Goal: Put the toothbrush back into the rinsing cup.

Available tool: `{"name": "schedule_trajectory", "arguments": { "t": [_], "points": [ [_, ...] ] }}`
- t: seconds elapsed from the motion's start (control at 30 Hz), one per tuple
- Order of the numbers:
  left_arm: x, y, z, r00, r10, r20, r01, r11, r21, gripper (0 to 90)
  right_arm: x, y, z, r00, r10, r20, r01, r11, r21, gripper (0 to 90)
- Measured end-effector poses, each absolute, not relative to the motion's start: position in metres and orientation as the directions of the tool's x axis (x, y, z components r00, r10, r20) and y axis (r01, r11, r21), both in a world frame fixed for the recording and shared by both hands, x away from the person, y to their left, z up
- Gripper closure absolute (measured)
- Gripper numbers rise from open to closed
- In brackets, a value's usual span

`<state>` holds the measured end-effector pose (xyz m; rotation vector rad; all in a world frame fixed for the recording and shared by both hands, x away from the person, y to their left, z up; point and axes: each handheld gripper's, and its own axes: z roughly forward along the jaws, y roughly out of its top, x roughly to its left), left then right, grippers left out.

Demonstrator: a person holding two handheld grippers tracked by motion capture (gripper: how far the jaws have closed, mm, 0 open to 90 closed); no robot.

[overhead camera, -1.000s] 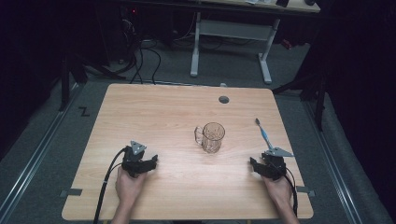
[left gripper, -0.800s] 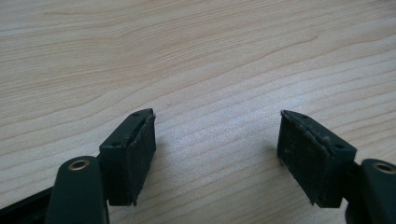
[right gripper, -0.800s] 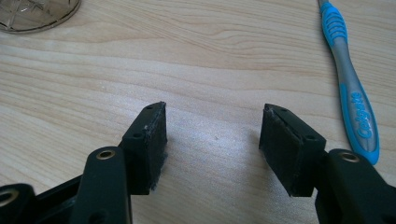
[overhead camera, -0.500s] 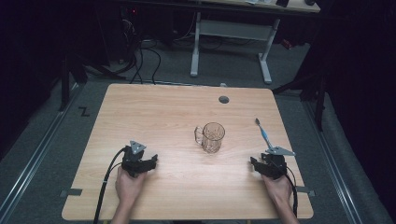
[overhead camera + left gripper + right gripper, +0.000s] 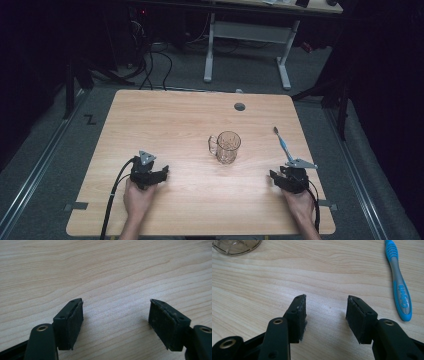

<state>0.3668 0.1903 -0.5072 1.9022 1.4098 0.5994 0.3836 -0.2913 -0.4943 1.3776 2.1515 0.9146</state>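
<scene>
The right gripper (image 5: 281, 179) rests on the wooden counter (image 5: 165, 120) near its 4 o'clock corner. Its 2 jaws have just been closing, yet a gap remains, with bare wood between them. The blue toothbrush (image 5: 282, 144) lies flat just beyond it at 12 o'clock, untouched. The clear glass mug (image 5: 226, 147) stands upright near the counter's middle, at the gripper's 10 o'clock. The left gripper (image 5: 159, 176) sits toward 8 o'clock of the mug, jaws spread wide over bare wood.
</scene>
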Motion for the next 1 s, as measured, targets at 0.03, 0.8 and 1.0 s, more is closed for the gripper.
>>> {"name": "schedule_trajectory", "arguments": {
  "t": [0.03, 0.8, 1.0],
  "points": [
    [0.367, 0.19, -0.507, 0.306, 0.952, -0.034, 0.636, -0.177, 0.751, 28.6, 0.383, -0.291, -0.494, -0.421, 0.907, -0.001, 0.627, 0.292, 0.722, 50.8],
    [0.367, 0.19, -0.507, 0.305, 0.952, -0.034, 0.636, -0.177, 0.751, 28.6, 0.373, -0.306, -0.476, -0.393, 0.919, 0.027, 0.642, 0.254, 0.724, 58.9],
    [0.367, 0.191, -0.507, 0.304, 0.952, -0.039, 0.636, -0.173, 0.752, 28.6, 0.373, -0.312, -0.473, -0.386, 0.921, 0.044, 0.633, 0.23, 0.739, 59.4]
  ]
}}
